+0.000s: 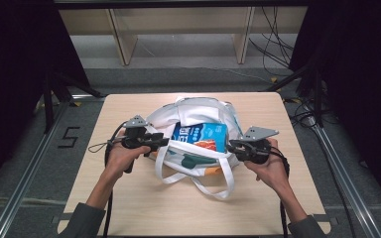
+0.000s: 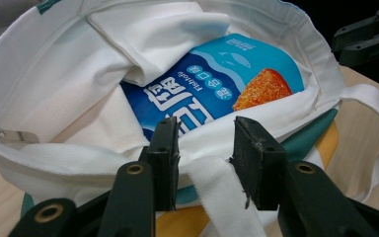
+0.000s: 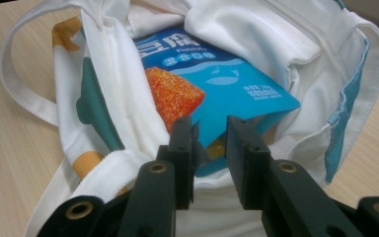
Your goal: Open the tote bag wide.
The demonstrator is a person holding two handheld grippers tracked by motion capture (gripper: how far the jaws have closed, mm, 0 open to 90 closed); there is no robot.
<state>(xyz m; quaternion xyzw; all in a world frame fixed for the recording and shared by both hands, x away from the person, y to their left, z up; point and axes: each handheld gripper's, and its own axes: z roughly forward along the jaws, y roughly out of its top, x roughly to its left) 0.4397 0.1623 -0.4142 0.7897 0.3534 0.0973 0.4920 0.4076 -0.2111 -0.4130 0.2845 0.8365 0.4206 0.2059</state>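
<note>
High view: bag (image 1: 198, 111) mouth held wide, packet (image 1: 201, 137) inside. Left gripper (image 1: 164, 142) and right gripper (image 1: 230, 146) both apart, rim loose between jaws. Back out slowly, without snagging straps (image 1: 213, 191).

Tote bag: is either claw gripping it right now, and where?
Neither. The left claw stands open around the tote bag's handle strap; the right claw stands open at the rim beside the blue snack packet.
</note>
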